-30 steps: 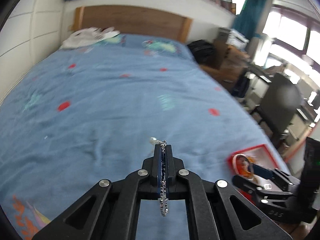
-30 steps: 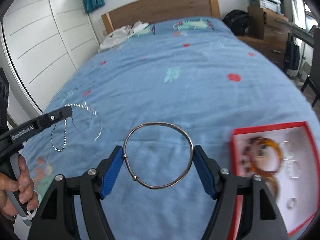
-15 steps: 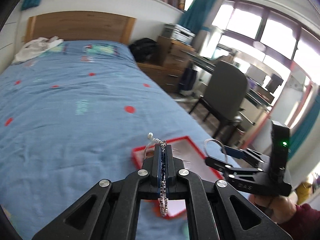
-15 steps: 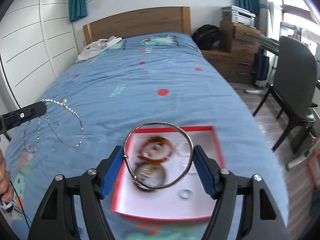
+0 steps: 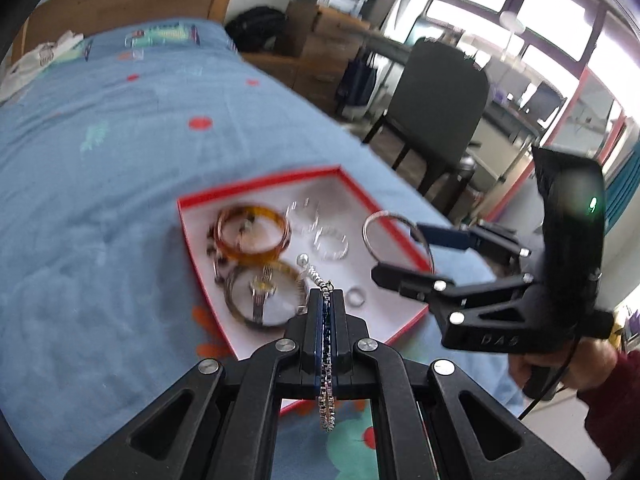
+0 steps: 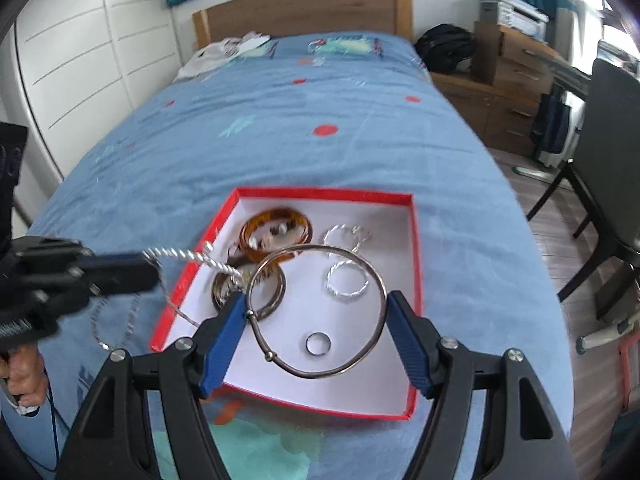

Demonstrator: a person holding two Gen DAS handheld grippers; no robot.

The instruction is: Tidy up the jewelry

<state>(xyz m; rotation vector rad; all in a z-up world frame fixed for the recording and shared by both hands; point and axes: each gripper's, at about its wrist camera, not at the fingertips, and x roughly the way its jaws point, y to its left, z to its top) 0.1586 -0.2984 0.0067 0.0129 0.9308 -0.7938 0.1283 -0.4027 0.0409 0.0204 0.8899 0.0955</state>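
1. Left gripper [image 5: 327,300]: pads pressed together on a silver chain [image 5: 326,392], links pinched between them. One end loops down behind the pads; the other end sticks out past the tips and carries a small pearl-like bead [image 5: 303,259].
2. Same gripper seen from the right wrist [image 6: 150,268]: off to the left of the box, above its left rim. Twisted chain [image 6: 200,258] runs out from the tips over the box edge, rest of it hangs in thin loops over the bedspread.
3. Right gripper [image 6: 316,320]: blue pads [image 6: 224,344] spread wide, clamping a large thin silver bangle [image 6: 362,354] across its diameter (small ball joints visible on the near-left arc). Held above the box, not resting in it.
4. Same gripper from the left wrist [image 5: 400,252]: bangle [image 5: 370,236] stands roughly upright over the box's right rim.
5. Red box [image 6: 416,248]: shallow, white inside, lies on the blue bedspread [image 6: 280,140] near the foot end of the bed.
6. Box contents: amber bangle [image 6: 276,216] toward the back left, darker mottled bangle [image 6: 276,300] in front of it and overlapping it, two twisted silver rings of wire [image 6: 347,285] right of centre, one small plain ring [image 6: 318,344] near the front.
7. Left wrist view of the contents: amber bangle [image 5: 252,234] blurred, small ring [image 5: 355,296] just right of the pad tips.
8. Surroundings: wooden headboard [image 6: 304,10] at the far end, dark chair [image 5: 436,96] beside the bed, wooden drawers [image 6: 516,80] behind it.
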